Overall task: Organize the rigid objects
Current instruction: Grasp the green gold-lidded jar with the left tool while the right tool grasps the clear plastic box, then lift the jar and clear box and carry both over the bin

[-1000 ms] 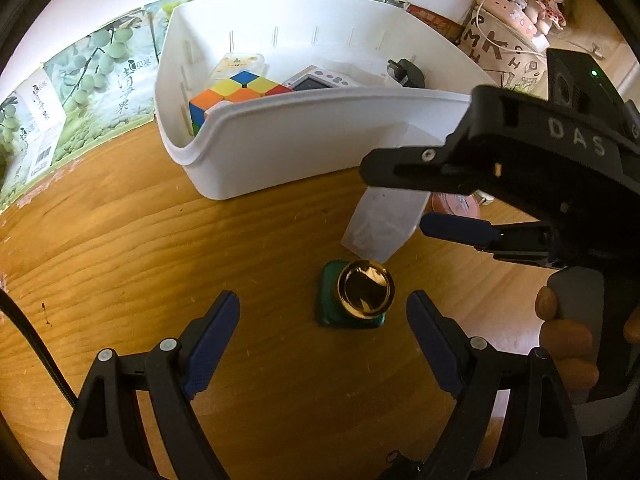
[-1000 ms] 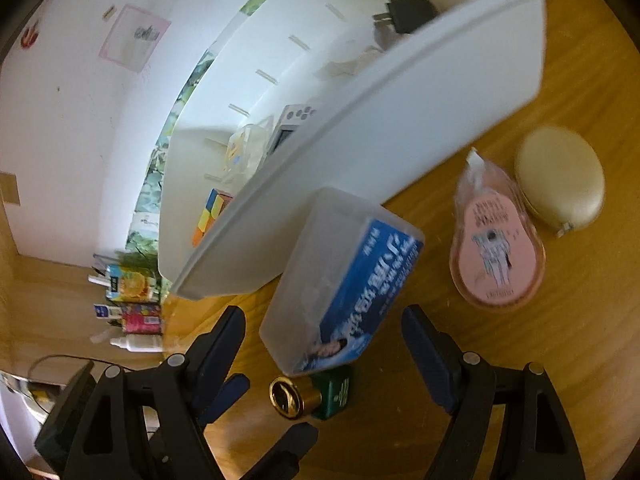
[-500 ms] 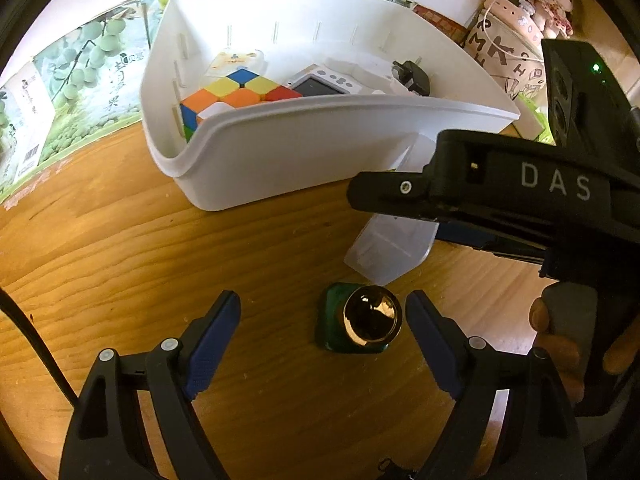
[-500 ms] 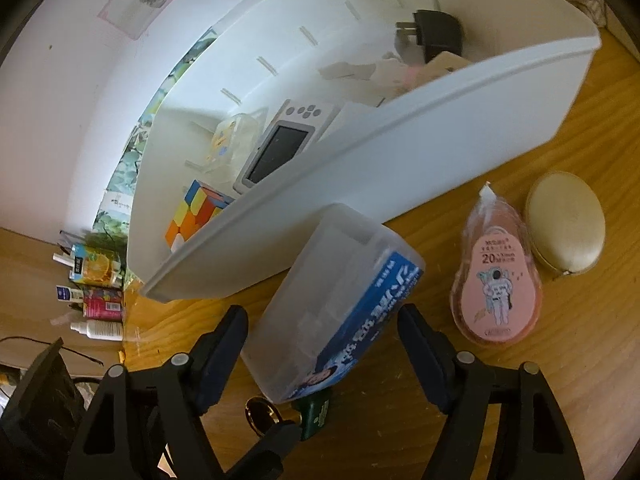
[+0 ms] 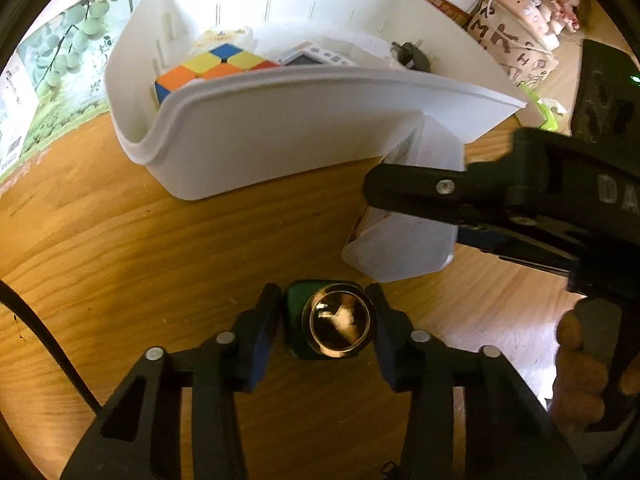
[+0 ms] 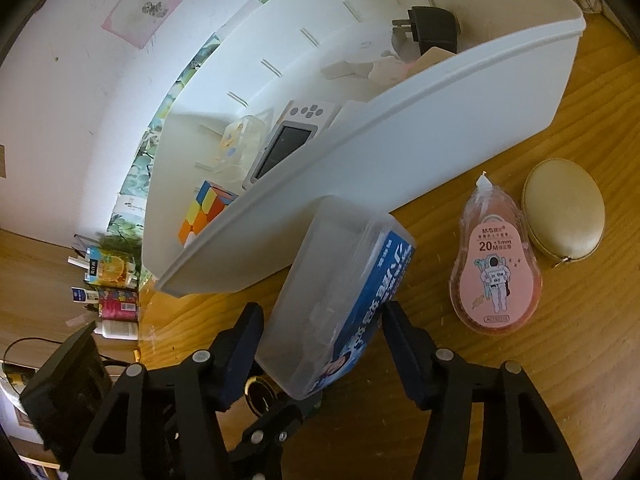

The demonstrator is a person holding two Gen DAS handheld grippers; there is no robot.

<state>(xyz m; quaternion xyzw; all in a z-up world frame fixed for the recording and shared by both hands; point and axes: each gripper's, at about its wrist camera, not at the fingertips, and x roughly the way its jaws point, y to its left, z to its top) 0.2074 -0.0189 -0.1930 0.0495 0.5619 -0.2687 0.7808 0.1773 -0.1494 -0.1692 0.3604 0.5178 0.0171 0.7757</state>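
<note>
A white bin (image 5: 280, 136) is seen ahead of both grippers on the wooden worktop (image 5: 120, 280). Inside it a colourful puzzle cube (image 5: 208, 68) lies at the left end, with a small clear packet (image 6: 240, 140) behind it and a handheld game device (image 6: 288, 140) beside it; a black plug adapter (image 6: 428, 28) and some pale, indistinct items are found at the right end.

The left gripper (image 5: 324, 320) has just been closing, and its blue pads are now set against either side of a small green bottle with a gold cap (image 5: 328, 324), which stands upright on the worktop between them. Whether the pads press firmly cannot be told for sure, but contact appears on both sides.

The right gripper (image 6: 324, 344) has also just been closing. A clear plastic box with a blue label (image 6: 340, 292) is placed between its fingers, leaning with its far end against the front wall of the bin. The left pad appears to touch the box; a narrow gap seems to remain at the right pad, so a full grip cannot be confirmed.

To the right of this gripper, a pink correction tape (image 6: 496, 268) and a gold oval case (image 6: 564, 216) lie just beside each other on the worktop. Part of a hand (image 5: 580, 368) is visible on the right gripper's handle.
</note>
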